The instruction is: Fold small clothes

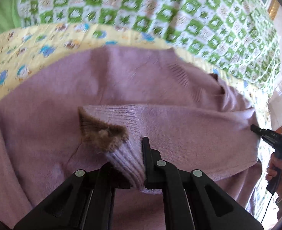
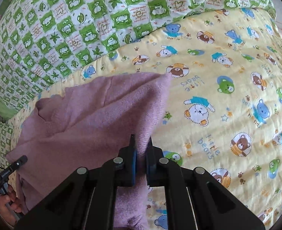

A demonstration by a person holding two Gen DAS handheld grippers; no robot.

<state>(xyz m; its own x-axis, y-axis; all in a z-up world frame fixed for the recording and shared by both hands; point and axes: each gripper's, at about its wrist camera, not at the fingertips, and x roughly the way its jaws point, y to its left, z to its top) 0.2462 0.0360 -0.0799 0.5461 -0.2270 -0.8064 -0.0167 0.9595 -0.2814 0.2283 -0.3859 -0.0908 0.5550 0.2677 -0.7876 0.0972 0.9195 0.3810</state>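
**A:** Looking at this one: pink sweater (image 1: 121, 88) is spread on the yellow bear-print blanket (image 2: 227, 95) on the bed. Left gripper (image 1: 129, 159) has its jaws clamped on the ribbed cuff (image 1: 125, 164) with the brown fuzzy trim (image 1: 102, 132), sleeve pulled in over the body. Right gripper (image 2: 141, 145) has its jaws pinched on the sweater's side edge.

**B:** What worries me is that cuff. It's thick rib sitting deep in the jaws, so I'd guess it clings when released and drags the sleeve back out of place.

**A:** Yeah, and the right side only has a thin bite of fuzzy knit. Pull too fast and it could slip, or the fold goes crooked.

**B:** Anything in the way?

**A:** Not really. Green checked quilt (image 2: 73, 28) bunched along the far side, close to the sweater. Blanket's soft and rumpled, so it may ride along with the knit.
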